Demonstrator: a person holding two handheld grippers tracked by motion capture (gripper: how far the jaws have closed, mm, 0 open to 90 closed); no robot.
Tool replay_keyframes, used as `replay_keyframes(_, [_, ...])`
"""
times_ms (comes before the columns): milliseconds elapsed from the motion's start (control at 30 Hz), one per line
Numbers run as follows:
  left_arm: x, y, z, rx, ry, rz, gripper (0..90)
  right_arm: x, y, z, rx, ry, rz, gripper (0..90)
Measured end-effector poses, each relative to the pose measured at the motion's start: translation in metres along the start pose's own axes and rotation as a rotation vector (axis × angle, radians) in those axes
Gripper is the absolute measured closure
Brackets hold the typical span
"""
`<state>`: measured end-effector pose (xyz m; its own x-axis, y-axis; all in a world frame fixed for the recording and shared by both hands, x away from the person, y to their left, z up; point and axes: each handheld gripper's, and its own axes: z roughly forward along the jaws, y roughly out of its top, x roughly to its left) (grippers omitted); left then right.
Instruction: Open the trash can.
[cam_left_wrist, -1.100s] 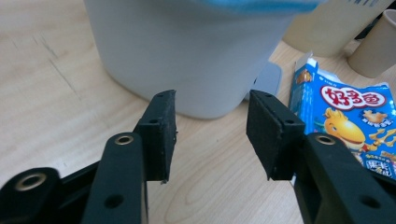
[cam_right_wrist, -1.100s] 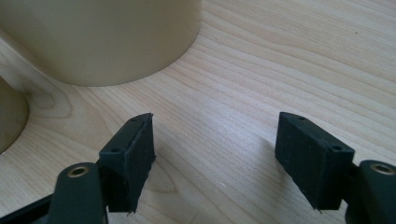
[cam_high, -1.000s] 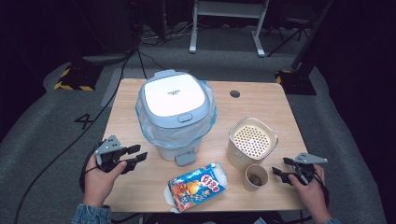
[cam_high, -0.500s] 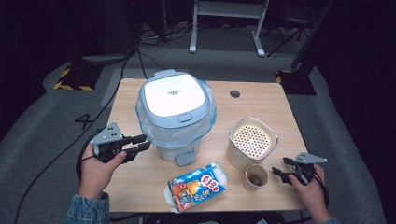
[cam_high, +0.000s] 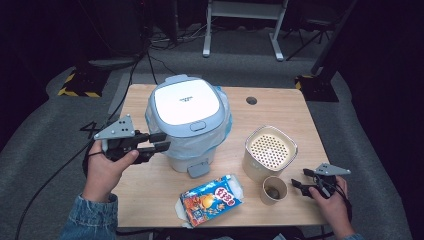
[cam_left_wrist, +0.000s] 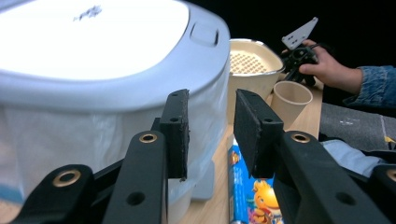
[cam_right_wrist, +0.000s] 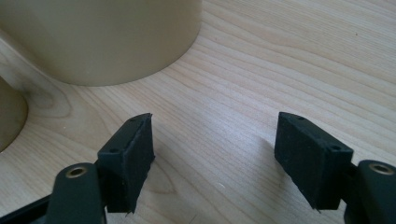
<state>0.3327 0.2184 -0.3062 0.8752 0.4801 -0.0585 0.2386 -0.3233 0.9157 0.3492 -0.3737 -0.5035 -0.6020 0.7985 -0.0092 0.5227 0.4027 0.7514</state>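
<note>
A white-lidded bin (cam_high: 187, 117) with a clear liner stands mid-table. My left gripper (cam_high: 164, 141) hovers level at its left side, just below the lid (cam_left_wrist: 93, 51). Its jaws have just been closing; they stand a little apart with nothing between them, so my left gripper (cam_left_wrist: 212, 100) is open. A snack bag (cam_high: 212, 199) lies flat near the front edge. My right gripper (cam_high: 296, 183) rests low on the table beside a paper cup (cam_high: 274, 190). In its own view the right gripper (cam_right_wrist: 215, 121) is open over bare wood.
A beige container (cam_high: 270, 152) with a perforated top stands behind the cup, close to the right gripper's jaws (cam_right_wrist: 107, 37). The wooden table (cam_high: 280, 107) has a cable hole (cam_high: 251, 100) at the back. Cables run over the floor at left.
My left gripper has risen from the table and moved right toward the bin's side, with its jaws narrower than before. The right hand has stayed in place.
</note>
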Motion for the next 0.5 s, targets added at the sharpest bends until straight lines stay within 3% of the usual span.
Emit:
replay_keyframes(233, [0.002, 0.020, 0.008, -0.058, -0.033, 0.008, 70.0, 0.000, 0.000, 0.000, 0.000, 0.000, 0.000, 28.7])
replay_keyframes(500, [0.004, 0.033, 0.028, -0.031, -0.047, 0.009, 86.4, 0.000, 0.000, 0.000, 0.000, 0.000, 0.000, 28.7])
